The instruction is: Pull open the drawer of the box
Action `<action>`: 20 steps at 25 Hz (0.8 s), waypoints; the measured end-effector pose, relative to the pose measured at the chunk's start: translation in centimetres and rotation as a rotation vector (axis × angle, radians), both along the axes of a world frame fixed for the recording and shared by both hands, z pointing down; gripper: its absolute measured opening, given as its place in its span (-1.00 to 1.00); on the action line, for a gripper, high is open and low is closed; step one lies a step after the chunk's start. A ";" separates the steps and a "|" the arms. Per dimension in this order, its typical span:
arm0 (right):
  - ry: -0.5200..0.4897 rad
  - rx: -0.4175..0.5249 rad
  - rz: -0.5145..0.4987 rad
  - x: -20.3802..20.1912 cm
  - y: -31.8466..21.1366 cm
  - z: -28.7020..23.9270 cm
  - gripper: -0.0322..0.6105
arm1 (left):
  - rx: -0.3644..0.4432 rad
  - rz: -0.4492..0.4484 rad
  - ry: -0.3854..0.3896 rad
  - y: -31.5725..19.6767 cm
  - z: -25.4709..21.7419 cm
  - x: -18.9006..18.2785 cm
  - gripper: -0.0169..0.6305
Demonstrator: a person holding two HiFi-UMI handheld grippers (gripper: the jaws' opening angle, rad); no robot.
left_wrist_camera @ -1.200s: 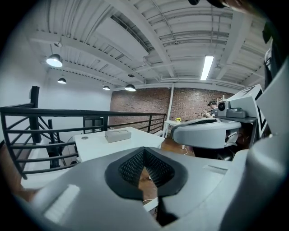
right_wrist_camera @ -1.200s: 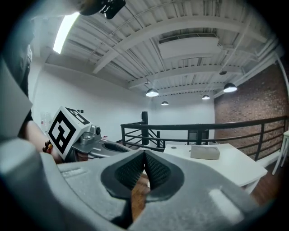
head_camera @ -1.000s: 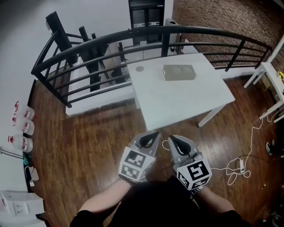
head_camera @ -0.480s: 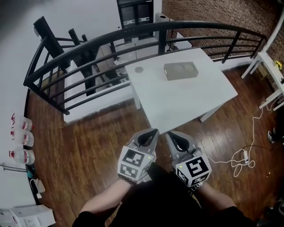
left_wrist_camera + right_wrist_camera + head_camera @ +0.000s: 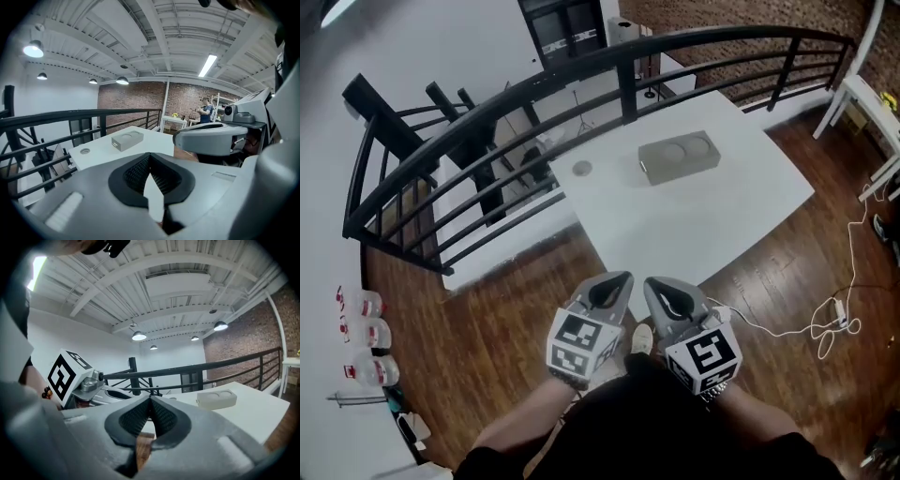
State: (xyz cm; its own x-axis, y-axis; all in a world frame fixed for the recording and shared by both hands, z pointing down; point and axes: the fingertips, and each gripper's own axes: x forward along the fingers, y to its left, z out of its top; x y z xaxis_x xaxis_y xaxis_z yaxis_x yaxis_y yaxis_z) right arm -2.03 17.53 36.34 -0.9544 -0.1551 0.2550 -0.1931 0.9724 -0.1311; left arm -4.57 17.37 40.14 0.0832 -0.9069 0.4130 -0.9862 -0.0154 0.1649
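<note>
Box (image 5: 678,157) nearer, drawer indistinct; left hand-held gripper (image 5: 617,284), right hand-held gripper (image 5: 660,287) closed, empty.

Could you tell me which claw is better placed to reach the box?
Probably the right claw: the box sits on the table beyond it, further from the left claw. Both are shut, empty and well short.

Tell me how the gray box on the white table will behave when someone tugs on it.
The box looks low and flat-bottomed, so it probably won't tip or roll. It sits loose on the smooth white table with nothing bracing it, so a tug will likely slide it unless it's held. It looks rigid, perhaps light.
</note>
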 end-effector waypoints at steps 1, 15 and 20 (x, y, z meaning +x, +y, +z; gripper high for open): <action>-0.001 -0.009 0.007 -0.4 -0.7 0.2 -0.92 | -0.013 0.010 -0.001 -0.7 0.4 -0.5 -0.90; 0.046 -0.038 0.077 -4.1 -6.9 1.4 -0.92 | -0.063 0.096 0.010 -8.7 1.8 -5.4 -0.90; 0.087 -0.032 0.133 -5.6 -7.9 2.2 -0.92 | -0.068 0.154 0.033 -10.4 2.7 -7.5 -0.90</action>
State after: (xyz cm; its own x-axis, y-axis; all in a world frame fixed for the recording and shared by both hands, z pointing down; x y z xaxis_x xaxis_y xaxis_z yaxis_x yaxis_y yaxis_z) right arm -7.63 9.68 38.50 -0.8999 -0.2692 0.3430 -0.3320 0.9330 -0.1390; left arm -12.04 6.93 42.85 0.2337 -0.8524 0.4678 -0.9670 -0.1536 0.2032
